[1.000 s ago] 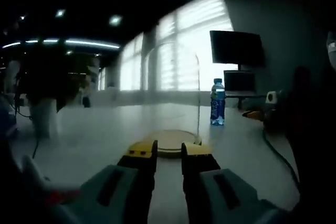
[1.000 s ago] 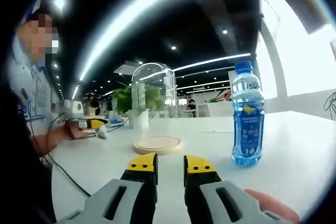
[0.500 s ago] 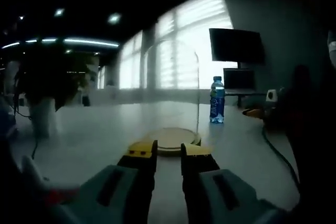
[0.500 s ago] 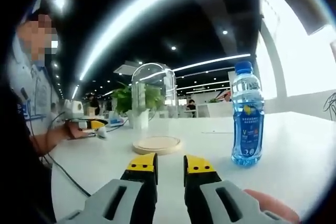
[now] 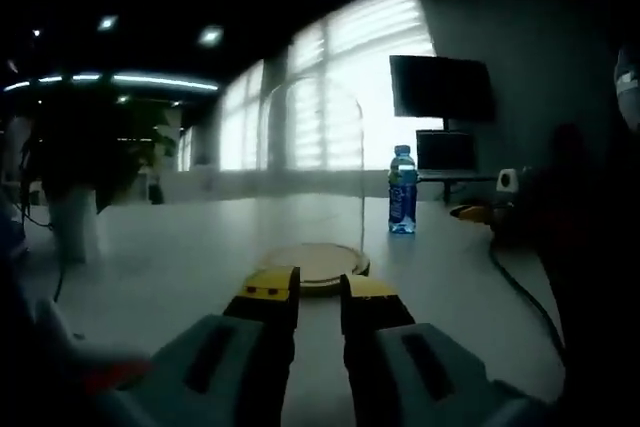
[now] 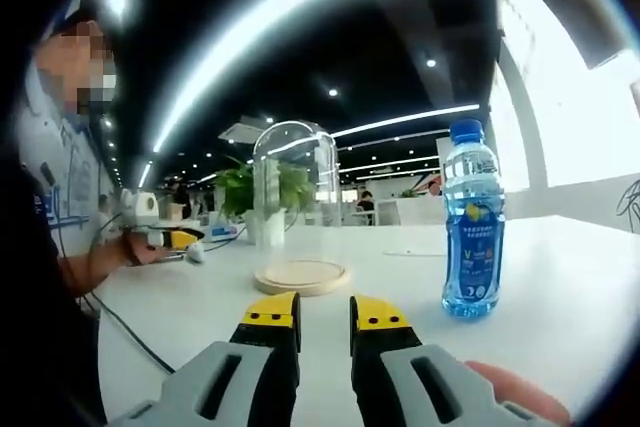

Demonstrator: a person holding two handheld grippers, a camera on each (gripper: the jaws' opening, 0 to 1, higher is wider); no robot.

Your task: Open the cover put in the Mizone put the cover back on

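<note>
Here, in the right gripper view, the right gripper point(image 6: 325, 312) sits low over a white table point(image 6: 560, 277), its two yellow-tipped jaws set narrowly apart with nothing between them. Ahead of the jaws stands a clear glass dome cover point(image 6: 294, 197) resting on a round wooden base point(image 6: 301, 277), and the dome is on the base, not lifted. To the right of it, well apart from the base, a Mizone bottle point(image 6: 472, 222) stands upright on the table, with a blue cap and blue liquid. At the left edge a person point(image 6: 55, 177) sits by the table, a hand resting near small items and a cable that trails across the tabletop. A green plant point(image 6: 240, 187) shows behind the dome. In the left gripper view, which is much darker, the left gripper point(image 5: 318, 292) likewise hangs low over the table point(image 5: 180, 247), its jaws a narrow gap apart and empty. Just beyond its tips lies the wooden base point(image 5: 312, 262) with the glass dome cover point(image 5: 315, 167) faintly visible above it against the bright windows. The Mizone bottle point(image 5: 402, 190) stands farther off to the right of the dome, upright, in front of a dark monitor point(image 5: 441, 89). A cable point(image 5: 520, 297) runs along the table on the right side.
</note>
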